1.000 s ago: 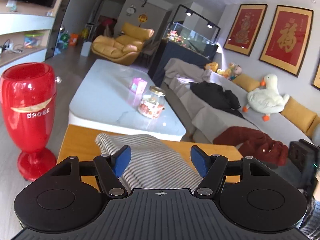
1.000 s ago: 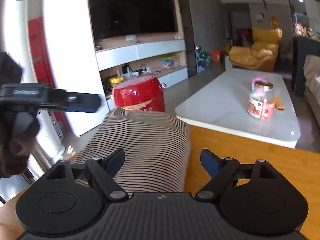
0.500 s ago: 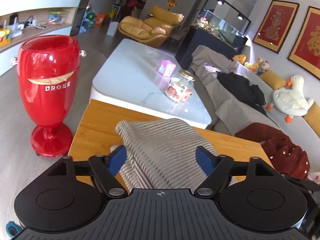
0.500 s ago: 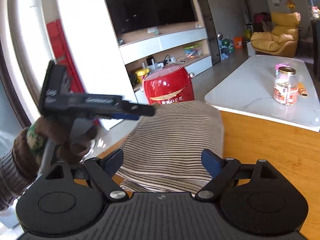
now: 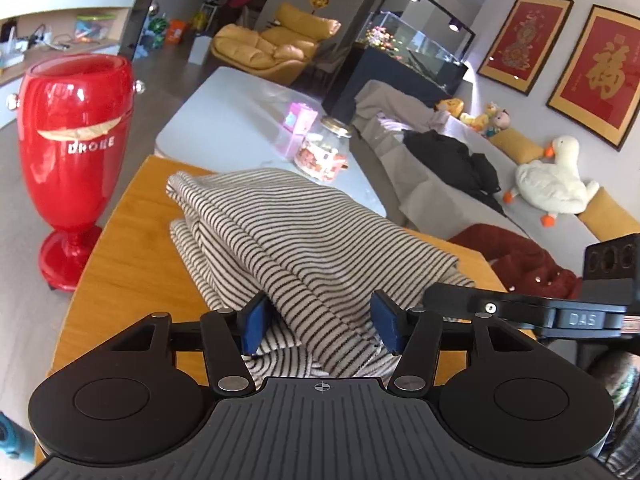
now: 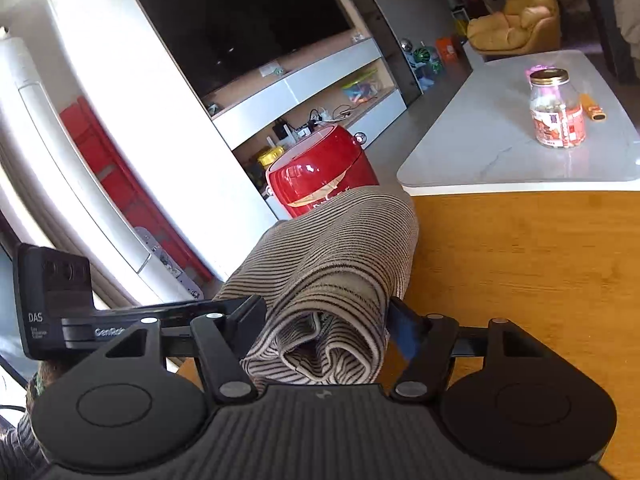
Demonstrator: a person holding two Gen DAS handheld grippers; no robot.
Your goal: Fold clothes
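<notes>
Wooden table (image 5: 132, 248) fills mid-frame, with the folded striped garment (image 5: 304, 236) lying at its centre. Both tongs have just been closing around its near edge: left gripper (image 5: 320, 322) and right gripper (image 6: 332, 328) now pinch the bundle, probably to lift it.

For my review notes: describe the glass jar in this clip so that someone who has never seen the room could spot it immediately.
Start at the white marble coffee table beyond the wooden table with the striped garment. The jar stands near its sofa-side edge, beside a small pink box. It is the only clear glass container there, with a gold lid and a red-and-white label.
</notes>
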